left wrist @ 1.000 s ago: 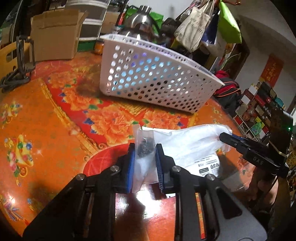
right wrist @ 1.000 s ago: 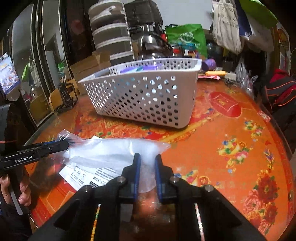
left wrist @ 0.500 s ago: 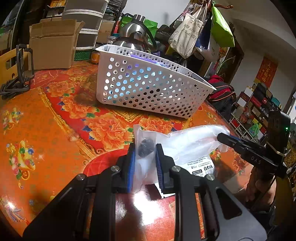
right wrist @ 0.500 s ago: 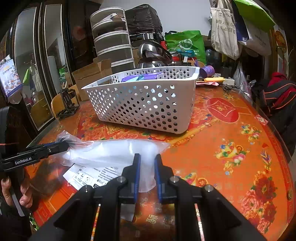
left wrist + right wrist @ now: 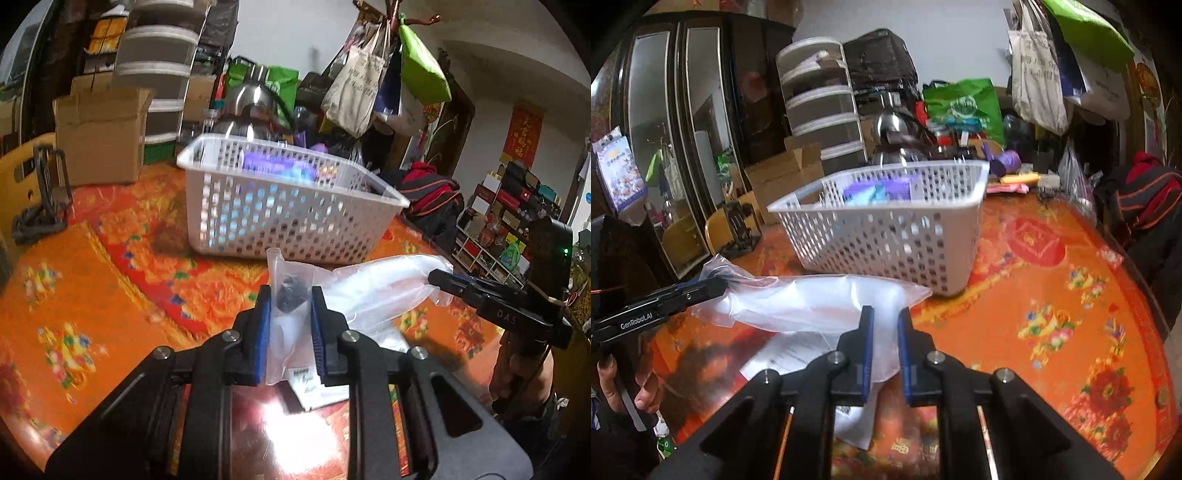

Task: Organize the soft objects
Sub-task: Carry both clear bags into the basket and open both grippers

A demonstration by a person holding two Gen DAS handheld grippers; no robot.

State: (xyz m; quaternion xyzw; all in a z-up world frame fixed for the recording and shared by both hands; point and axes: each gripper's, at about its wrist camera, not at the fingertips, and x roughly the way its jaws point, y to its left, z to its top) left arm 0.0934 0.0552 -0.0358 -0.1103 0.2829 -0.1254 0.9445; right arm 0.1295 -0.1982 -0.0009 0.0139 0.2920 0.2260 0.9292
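Note:
A clear plastic bag (image 5: 376, 284) with white soft stuff inside hangs stretched between my two grippers, above the orange flowered table (image 5: 110, 295). My left gripper (image 5: 290, 293) is shut on one end, where a small dark lump shows in the plastic. My right gripper (image 5: 885, 313) is shut on the bag (image 5: 820, 302) at its other corner. Each gripper shows in the other's view: the right gripper (image 5: 437, 277), the left gripper (image 5: 718, 286). A white perforated basket (image 5: 280, 218) stands just behind the bag, with purple and blue packets in it.
A printed paper sheet (image 5: 790, 354) shows under the bag. A cardboard box (image 5: 99, 136), a steel kettle (image 5: 251, 107) and a black stand (image 5: 44, 206) sit at the table's far side. Tote bags (image 5: 358, 88) hang behind. A hand (image 5: 613, 384) holds the left gripper.
Both grippers have risen together with the bag still held between them. The basket now sits lower in both views and its inside shows more.

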